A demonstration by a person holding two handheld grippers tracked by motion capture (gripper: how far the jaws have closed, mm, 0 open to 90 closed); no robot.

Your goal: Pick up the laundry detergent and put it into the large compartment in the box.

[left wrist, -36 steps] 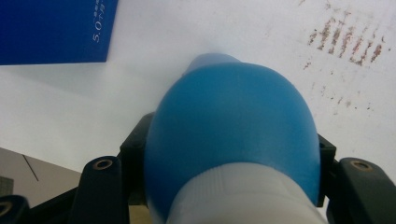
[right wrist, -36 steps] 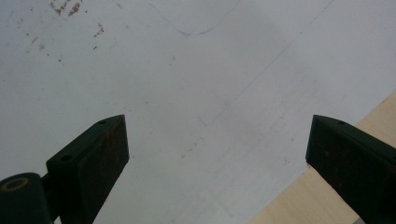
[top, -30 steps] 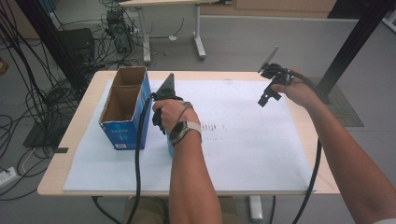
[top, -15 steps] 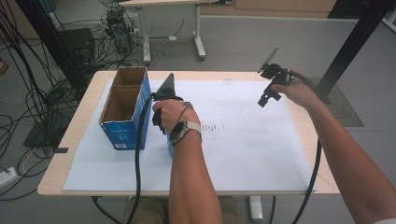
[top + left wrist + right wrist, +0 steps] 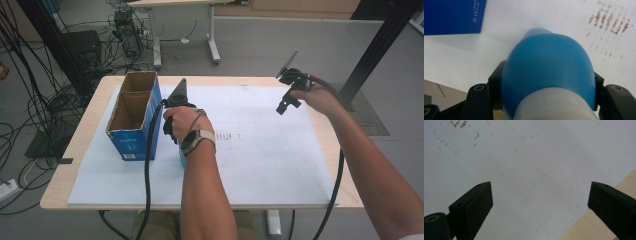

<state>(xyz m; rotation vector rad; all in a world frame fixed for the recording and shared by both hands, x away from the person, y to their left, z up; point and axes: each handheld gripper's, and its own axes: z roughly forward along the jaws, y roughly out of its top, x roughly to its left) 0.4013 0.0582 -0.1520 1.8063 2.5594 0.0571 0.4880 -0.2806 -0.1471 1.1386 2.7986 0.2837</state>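
My left gripper (image 5: 176, 131) points down at the white sheet, just right of an open blue cardboard box (image 5: 131, 120). It is shut on a blue bottle (image 5: 549, 72) with a white ribbed end, which the black jaws clamp on both sides. In the high view a sliver of the blue bottle (image 5: 181, 160) peeks out below the hand. My right gripper (image 5: 285, 103) hovers over the sheet's far right part. In the right gripper view its jaws (image 5: 540, 195) stand wide open with nothing between them.
A white sheet (image 5: 265, 165) covers most of the wooden table (image 5: 59, 186); faint brown marks (image 5: 231, 136) lie near its middle. Cables trail from both grippers over the near edge. Another table and cable clutter stand on the floor beyond.
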